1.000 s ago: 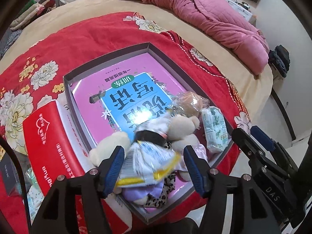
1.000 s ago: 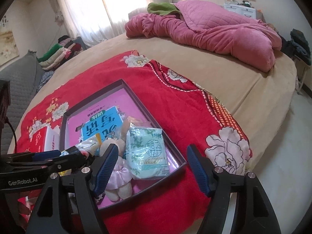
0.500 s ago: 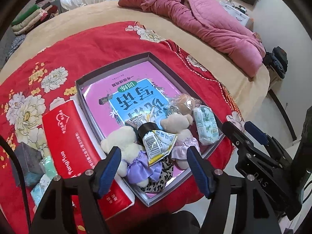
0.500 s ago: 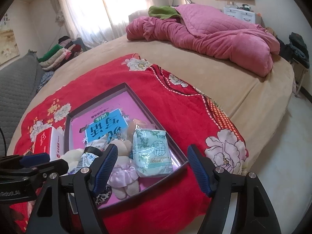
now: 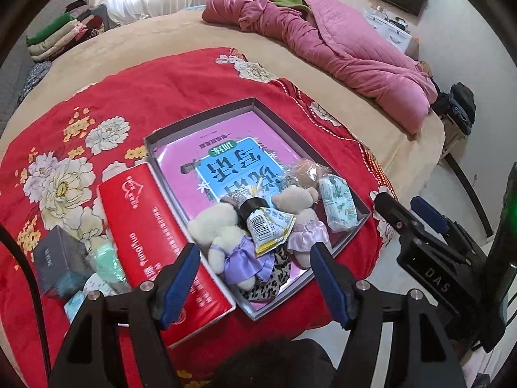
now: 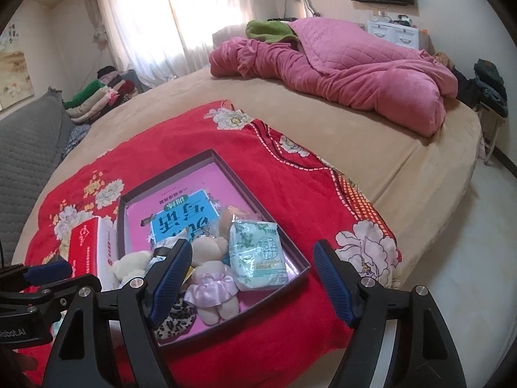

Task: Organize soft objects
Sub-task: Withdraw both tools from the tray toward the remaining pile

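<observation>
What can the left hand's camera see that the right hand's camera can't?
Only the left wrist view shows the grey box and mint packet beside the red pack. Only the right wrist view shows the bright curtained window and wall picture. Both show the tray holding the book, two plush bears, the tissue pack and the pink quilt.

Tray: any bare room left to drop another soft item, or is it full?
Free: the far half of the tray, over the pink book. Crowded: near end, with two plush bears, yellow pouch, tissue pack. Left rim blocked by red box.
</observation>
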The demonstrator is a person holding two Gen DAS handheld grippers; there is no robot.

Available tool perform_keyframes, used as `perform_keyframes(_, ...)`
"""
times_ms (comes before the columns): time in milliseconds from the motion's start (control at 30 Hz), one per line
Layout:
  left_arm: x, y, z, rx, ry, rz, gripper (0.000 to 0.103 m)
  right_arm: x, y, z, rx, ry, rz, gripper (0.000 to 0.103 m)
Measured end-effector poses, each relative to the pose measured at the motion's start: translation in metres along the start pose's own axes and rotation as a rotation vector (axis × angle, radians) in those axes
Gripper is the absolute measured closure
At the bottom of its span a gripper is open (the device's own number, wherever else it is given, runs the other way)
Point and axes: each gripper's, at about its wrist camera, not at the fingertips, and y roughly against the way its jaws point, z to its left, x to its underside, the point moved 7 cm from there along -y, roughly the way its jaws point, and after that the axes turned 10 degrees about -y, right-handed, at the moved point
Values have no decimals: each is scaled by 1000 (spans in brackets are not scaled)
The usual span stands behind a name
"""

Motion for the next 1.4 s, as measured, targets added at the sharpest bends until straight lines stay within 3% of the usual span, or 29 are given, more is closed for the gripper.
perform_keyframes(567,33,44,34,-24,66,-36,33,0,37,44,-44,75,-40,24)
perform_keyframes(1100,103,85,142,-139,273,-26,33,26,69,133,-147,267,-59,24)
perform_keyframes(1400,147,89,183,-179,371,22,33,59,78,188,-212,420,-48,24)
